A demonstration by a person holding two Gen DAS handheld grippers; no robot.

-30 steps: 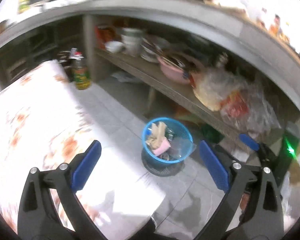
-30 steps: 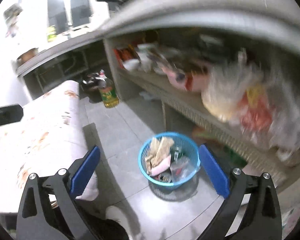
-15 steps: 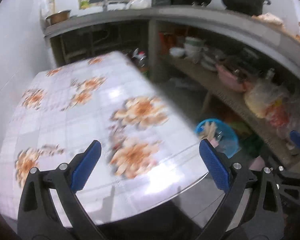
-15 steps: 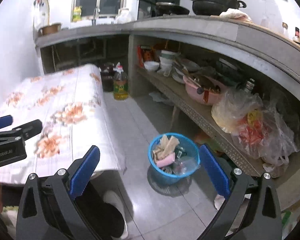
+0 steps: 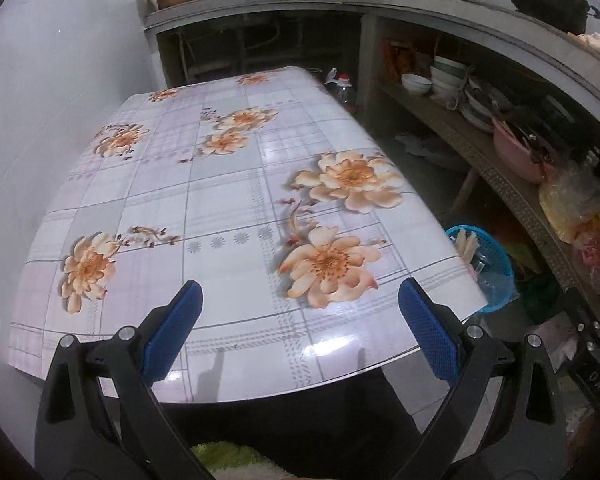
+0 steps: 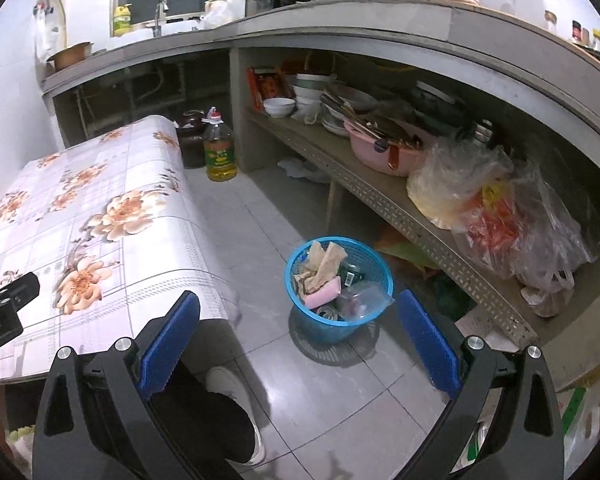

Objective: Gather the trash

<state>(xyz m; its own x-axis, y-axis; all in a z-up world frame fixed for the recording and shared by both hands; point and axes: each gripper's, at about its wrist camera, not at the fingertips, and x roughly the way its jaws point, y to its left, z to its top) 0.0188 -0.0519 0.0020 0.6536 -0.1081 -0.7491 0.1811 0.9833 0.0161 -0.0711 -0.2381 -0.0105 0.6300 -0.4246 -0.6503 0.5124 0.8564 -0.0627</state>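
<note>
A blue mesh trash basket (image 6: pixel 374 270) stands on the tiled floor, filled with paper scraps, a pink piece and clear plastic. From the left wrist view the basket (image 5: pixel 496 254) peeks out past the table's right edge. My left gripper (image 5: pixel 300 334) hangs open above the near edge of the flowered table (image 5: pixel 228 200), nothing between its blue pads. My right gripper (image 6: pixel 300 336) is open too, held over the floor in front of the basket, empty. A part of the left gripper (image 6: pixel 4 308) shows at the left edge of the right wrist view.
A low shelf (image 6: pixel 380 196) under the concrete counter holds bowls, a pink basin (image 6: pixel 384 152) and plastic bags (image 6: pixel 500 216). An oil bottle (image 6: pixel 219 152) and a dark jar stand on the floor by the table's far end. A person's white shoe (image 6: pixel 236 396) is below my right gripper.
Both grippers have lifted and pulled back from the basket. The left one has swung left, from above the basket to over the table. Both stay open.
</note>
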